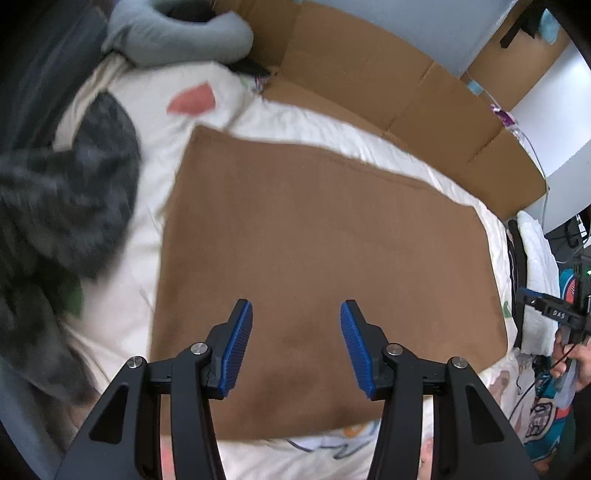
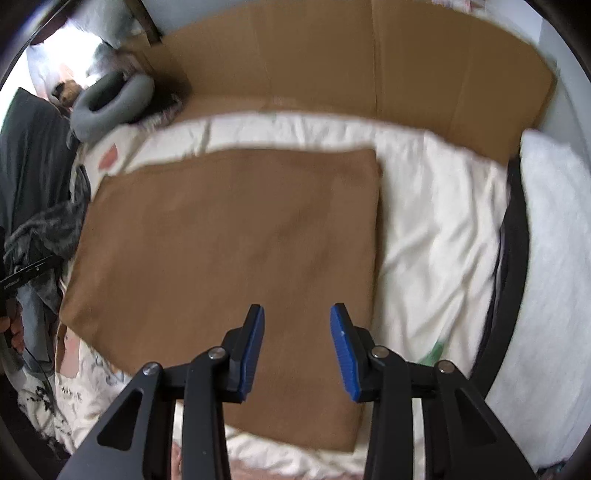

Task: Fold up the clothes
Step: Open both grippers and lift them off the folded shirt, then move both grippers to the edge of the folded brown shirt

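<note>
L tongs (image 1: 296, 345) and R tongs (image 2: 297, 350) both spread, nothing between pads, hovering over brown cloth (image 1: 325, 280). Cloth lies flat mid-bed (image 2: 436, 206), smooth, folded to a rectangle, long axis running near edge to far. White bedding bare to its right; cardboard (image 2: 369, 66) lines far edge.

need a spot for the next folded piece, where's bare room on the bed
Bare white sheet lies between the brown cloth and the white pillow, plus a strip along the cardboard. The left is crowded with dark grey clothes and a grey neck pillow.
</note>
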Demonstrator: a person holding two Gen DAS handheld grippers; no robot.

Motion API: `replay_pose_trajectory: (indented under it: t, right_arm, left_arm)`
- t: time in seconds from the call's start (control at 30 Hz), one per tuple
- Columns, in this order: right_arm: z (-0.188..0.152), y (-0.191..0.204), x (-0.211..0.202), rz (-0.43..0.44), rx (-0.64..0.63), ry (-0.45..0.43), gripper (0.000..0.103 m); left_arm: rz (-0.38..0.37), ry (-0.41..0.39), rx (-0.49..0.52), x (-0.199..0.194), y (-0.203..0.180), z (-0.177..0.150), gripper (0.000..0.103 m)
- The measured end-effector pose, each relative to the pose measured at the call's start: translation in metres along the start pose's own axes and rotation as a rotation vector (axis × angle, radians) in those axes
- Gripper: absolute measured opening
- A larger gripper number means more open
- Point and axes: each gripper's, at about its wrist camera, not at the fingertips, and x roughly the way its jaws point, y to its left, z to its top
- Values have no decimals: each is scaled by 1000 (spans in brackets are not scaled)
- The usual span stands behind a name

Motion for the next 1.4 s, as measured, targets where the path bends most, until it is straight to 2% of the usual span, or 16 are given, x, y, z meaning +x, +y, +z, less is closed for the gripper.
replay_pose_trajectory:
  t: [0.13, 0.23, 0.4, 0.57, 0.77, 0.83, 1.17, 1.33, 1.4]
  right_arm:
    - [-16, 6, 15, 9, 36, 59, 36]
    - [-20, 4, 17, 3, 78, 48, 36]
    - [-25, 9, 22, -37, 86, 46, 36]
    - [-33, 10, 34, -5, 116, 94, 36]
    - [-42, 29, 47, -19, 31, 129, 36]
    - [-46, 29, 54, -33, 20, 146, 36]
    - [-75, -7, 63, -78, 66, 218, 36]
    - [-87, -24, 55, -89, 106, 225, 36]
    - [-91, -26, 51, -84, 109, 225, 36]
  left_arm:
    - [37, 24, -29, 15, 2, -19, 50]
    - [52, 24, -57, 23, 5, -28, 50]
    - [58, 11, -46, 25, 1, -36, 50]
    - [60, 29, -51, 29, 3, -41, 50]
    - [119, 65, -58, 38, 13, -52, 50]
    - [115, 98, -74, 46, 21, -56, 50]
    - [152, 113, -62, 51, 47, -66, 50]
    - [198, 135, 15, 46, 45, -72, 50]
    - [190, 145, 24, 43, 45, -75, 50]
